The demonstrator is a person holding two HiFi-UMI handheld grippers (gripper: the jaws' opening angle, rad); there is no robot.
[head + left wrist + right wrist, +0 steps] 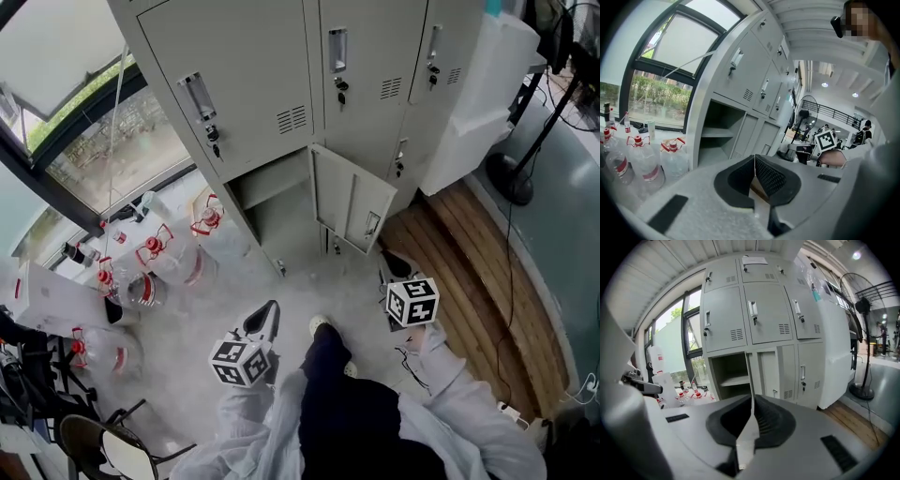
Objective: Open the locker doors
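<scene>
Facing the locker bank (370, 122), one lower door (352, 199) swung open, the rest shut. Aim for the shut lower door's handle (803, 372); unclench the empty right claw (752, 399) before hooking it, then pull straight outward. Keep the clenched, empty left claw (754, 159) clear.

The left gripper (265, 317) has its jaws closed together and empty, and it points forward and slightly down. The right gripper (395, 266) has its jaws closed together and empty. The left arm (246, 422) and right arm (448, 380) extend forward, with the grippers well apart.
</scene>
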